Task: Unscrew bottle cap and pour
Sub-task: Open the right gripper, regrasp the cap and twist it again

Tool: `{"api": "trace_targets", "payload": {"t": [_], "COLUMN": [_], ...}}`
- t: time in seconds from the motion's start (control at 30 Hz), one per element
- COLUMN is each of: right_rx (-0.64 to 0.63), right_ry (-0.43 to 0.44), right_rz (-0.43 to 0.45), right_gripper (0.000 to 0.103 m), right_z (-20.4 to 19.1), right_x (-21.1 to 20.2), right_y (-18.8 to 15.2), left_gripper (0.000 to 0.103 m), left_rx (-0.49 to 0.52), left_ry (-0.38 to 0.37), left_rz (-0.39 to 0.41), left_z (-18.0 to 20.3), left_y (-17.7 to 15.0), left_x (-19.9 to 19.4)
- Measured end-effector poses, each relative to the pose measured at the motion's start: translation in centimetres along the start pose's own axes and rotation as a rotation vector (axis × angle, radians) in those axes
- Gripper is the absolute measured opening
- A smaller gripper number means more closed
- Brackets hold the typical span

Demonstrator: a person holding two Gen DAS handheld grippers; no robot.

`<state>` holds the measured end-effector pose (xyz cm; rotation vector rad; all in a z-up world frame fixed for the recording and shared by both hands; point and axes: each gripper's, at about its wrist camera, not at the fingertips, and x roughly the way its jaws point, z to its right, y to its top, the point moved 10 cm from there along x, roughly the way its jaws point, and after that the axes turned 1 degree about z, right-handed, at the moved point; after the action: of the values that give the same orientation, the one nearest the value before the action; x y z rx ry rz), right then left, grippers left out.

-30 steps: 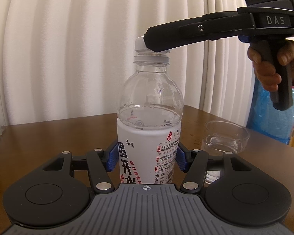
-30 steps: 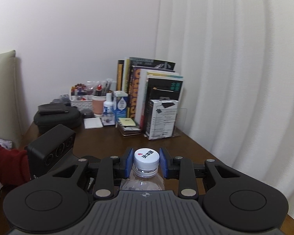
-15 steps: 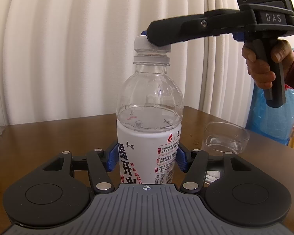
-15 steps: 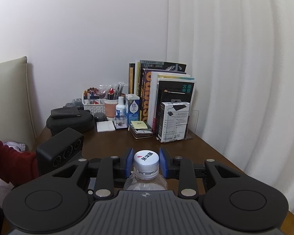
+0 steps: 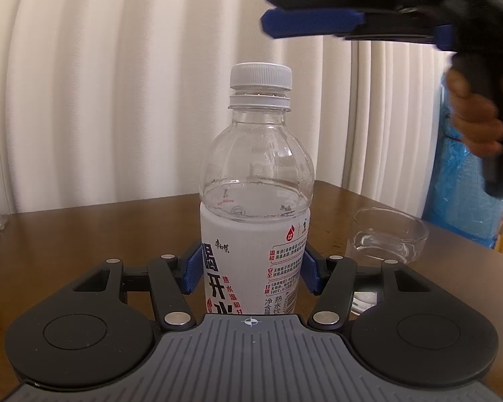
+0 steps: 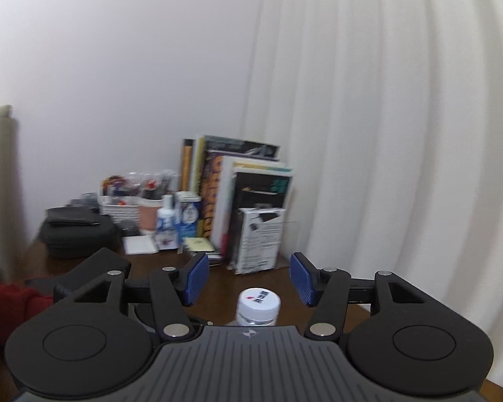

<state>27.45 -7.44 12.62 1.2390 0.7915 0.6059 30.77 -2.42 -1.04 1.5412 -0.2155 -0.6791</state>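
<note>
Now the right hand-held gripper (image 6: 248, 279) has let go of the cap (image 5: 261, 75) and lifted clear: half a second ago its blue pads were clamped on it, and now they stand wide apart, above the bottle and well off it. From the left-hand view that gripper shows blurred, up and to the right of the bottle's top. The cap remains on the neck, with its ring (image 5: 260, 101) just beneath it, so I judge this a release between twists, to take a fresh bite, and the unscrewing is not finished.

The left hand-held gripper (image 5: 251, 269) has not budged; it is clenched on the bottle (image 5: 255, 201), its pads pressing the white label on both sides, and holds it upright on the brown surface (image 5: 84, 227) straight ahead of itself.

The bottle is clear plastic, with water up to about the shoulder, just above the label. The glass bowl (image 5: 389, 234) stands ahead and to the right of the left gripper, apart from the bottle, seemingly with a little water in it.
</note>
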Motion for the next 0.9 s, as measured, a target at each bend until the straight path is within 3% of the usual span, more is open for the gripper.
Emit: {"api": "trace_targets", "payload": {"t": [0.07, 0.17, 0.37, 0.43, 0.47, 0.5, 0.77, 0.9], "right_rx": [0.038, 0.072, 0.167, 0.183, 0.188, 0.199, 0.192, 0.165], "right_ry": [-0.112, -0.285, -0.382, -0.426, -0.438, -0.447, -0.461, -0.441], "right_rz": [0.005, 0.026, 0.004, -0.001, -0.004, -0.005, -0.005, -0.016], "right_gripper": [0.085, 0.085, 0.084, 0.071, 0.056, 0.048, 0.032, 0.032], "right_z": [-0.2, -0.3, -0.1, 0.1, 0.1, 0.2, -0.7, -1.0], "right_x": [-0.1, -0.4, 1.2, 1.8, 1.8, 2.0, 2.5, 2.5], "right_y": [-0.3, -0.8, -2.3, -2.8, -3.0, -3.1, -3.4, -3.1], "left_gripper": [0.058, 0.058, 0.058, 0.058, 0.058, 0.058, 0.058, 0.058], "left_rx": [0.0, 0.0, -0.004, -0.006, -0.006, -0.006, -0.007, -0.006], "left_ry": [0.001, 0.005, 0.006, 0.006, 0.005, 0.004, 0.003, 0.002], "left_rz": [0.0, 0.0, 0.0, -0.001, -0.001, -0.001, -0.003, -0.003], "left_z": [0.1, 0.2, 0.3, 0.4, 0.4, 0.4, 0.4, 0.4], "left_y": [0.1, 0.1, 0.1, 0.1, 0.1, 0.1, -0.1, -0.1], "left_x": [0.0, -0.1, -0.2, -0.3, -0.3, -0.3, -0.5, -0.6]}}
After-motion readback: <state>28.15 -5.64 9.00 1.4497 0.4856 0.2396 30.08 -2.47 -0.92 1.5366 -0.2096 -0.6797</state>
